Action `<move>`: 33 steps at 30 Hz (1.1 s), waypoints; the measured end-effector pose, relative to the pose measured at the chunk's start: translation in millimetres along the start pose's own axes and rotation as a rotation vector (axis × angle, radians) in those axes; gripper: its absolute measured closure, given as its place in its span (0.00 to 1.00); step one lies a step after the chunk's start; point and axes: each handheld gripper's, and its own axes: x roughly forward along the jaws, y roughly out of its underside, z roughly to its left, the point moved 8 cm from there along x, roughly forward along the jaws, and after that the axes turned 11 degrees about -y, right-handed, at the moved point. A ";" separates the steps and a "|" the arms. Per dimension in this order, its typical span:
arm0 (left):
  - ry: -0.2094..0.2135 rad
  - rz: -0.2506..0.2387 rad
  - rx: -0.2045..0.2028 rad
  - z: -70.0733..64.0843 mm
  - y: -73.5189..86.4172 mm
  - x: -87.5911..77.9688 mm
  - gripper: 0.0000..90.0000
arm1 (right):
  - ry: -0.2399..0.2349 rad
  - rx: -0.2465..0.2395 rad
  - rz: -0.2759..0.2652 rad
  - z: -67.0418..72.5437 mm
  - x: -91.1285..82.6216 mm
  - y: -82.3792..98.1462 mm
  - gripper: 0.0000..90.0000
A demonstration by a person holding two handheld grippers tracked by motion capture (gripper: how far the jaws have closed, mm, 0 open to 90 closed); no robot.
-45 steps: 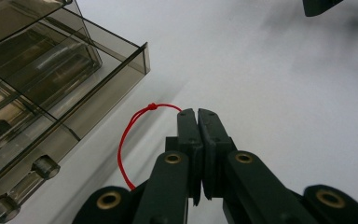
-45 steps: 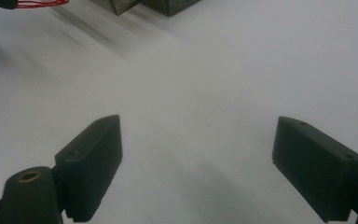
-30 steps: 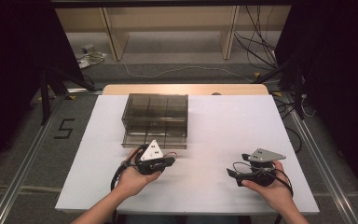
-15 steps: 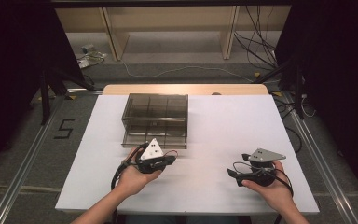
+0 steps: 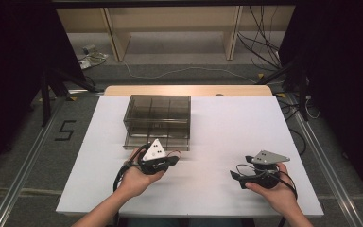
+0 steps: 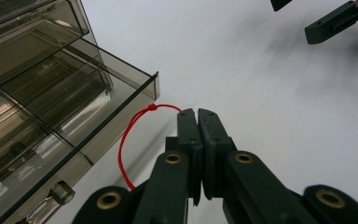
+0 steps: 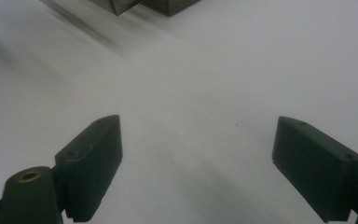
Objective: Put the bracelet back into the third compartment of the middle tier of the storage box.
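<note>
A smoky see-through drawer box (image 5: pixel 156 116) stands mid-table, its lowest drawer (image 5: pixel 156 141) pulled a little toward me. My left gripper (image 5: pixel 174 160) sits just in front of that drawer, pointing right. Its jaws are pressed together in the left gripper view (image 6: pixel 197 113), close to the drawer's corner (image 6: pixel 154 81). A thin red string loop (image 6: pixel 129 128) arcs from under the gripper to its left jaw tip; I cannot tell whether it is pinched. My right gripper (image 5: pixel 238 178) rests low at the front right, open, with bare table between its jaws (image 7: pixel 198 163).
The white table top (image 5: pixel 227 123) has free room to the right of the box. A wooden strip (image 5: pixel 189 90) runs along its far edge. Metal rails (image 5: pixel 26 165) flank the table, and cables (image 5: pixel 264 47) lie on the floor behind.
</note>
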 end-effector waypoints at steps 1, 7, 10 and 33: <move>0.000 0.000 0.000 0.0 0.0 0.0 0.98 | 0.000 0.000 0.000 0.0 0.0 0.0 0.18; -0.003 -0.005 -0.002 1.7 -2.3 -0.1 0.98 | 0.000 0.001 0.000 0.2 0.2 -0.1 0.18; -0.007 -0.004 0.000 2.7 -3.2 -0.1 0.98 | 0.000 0.000 -0.002 -0.2 0.3 -0.2 0.18; -0.022 -0.014 -0.003 8.1 -8.8 2.4 0.98 | 0.000 0.001 -0.004 -0.4 0.9 -0.4 0.18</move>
